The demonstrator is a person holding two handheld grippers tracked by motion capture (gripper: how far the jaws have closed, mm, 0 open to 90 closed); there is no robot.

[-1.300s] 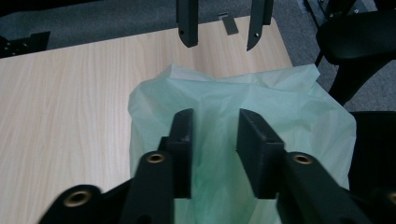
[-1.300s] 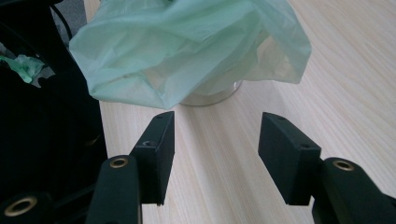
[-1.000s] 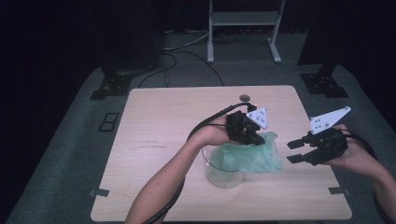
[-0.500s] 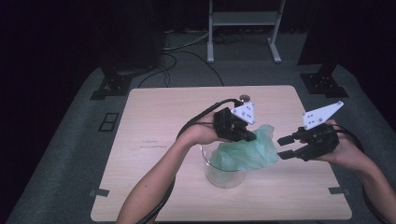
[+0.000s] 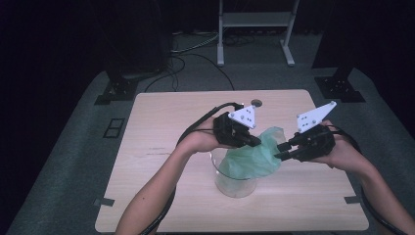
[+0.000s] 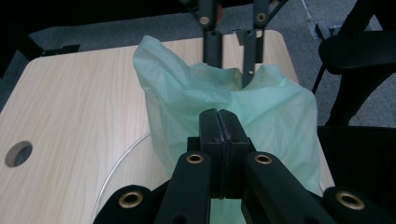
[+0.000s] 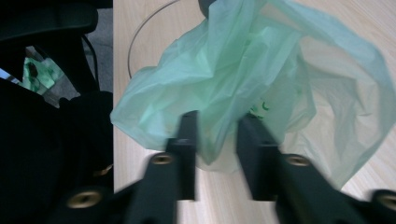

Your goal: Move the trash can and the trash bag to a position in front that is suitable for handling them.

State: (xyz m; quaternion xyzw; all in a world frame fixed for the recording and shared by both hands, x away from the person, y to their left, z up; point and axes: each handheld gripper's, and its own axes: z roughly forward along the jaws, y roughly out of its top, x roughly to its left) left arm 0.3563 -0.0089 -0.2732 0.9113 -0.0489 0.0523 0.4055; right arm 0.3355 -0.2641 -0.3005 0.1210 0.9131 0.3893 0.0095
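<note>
My left tool [image 5: 252, 141] was clamped on the green bag [image 5: 252, 159]; right tool [image 5: 283, 149] was just closing around its edge, not yet gripping. Film could slip out or tip the clear container [image 5: 235, 183].

No readable text, label or number appears on anything.

One green plastic bag [image 5: 254, 155], one clear container [image 5: 236, 182], two hand-held grippers, one table [image 5: 161, 127].
</note>
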